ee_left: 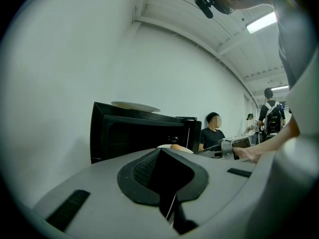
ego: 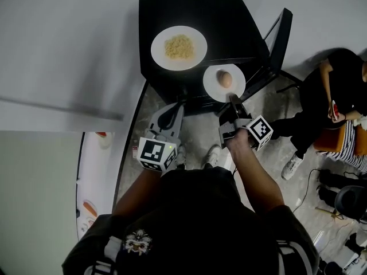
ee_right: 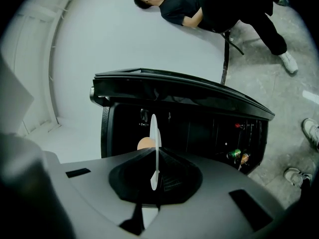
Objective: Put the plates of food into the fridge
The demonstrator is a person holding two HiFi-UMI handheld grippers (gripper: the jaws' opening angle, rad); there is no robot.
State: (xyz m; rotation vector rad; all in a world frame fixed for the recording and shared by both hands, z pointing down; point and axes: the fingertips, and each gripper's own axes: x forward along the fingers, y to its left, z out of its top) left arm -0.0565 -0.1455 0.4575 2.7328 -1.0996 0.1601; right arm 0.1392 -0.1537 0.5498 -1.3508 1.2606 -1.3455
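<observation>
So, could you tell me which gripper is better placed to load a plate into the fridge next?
Right. The right gripper clamps the egg plate before the open fridge; the left gripper is shut and empty, apart from the noodle plate.

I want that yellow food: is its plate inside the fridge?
No, the plate of yellow food sits on top of the black fridge, not inside it.
</observation>
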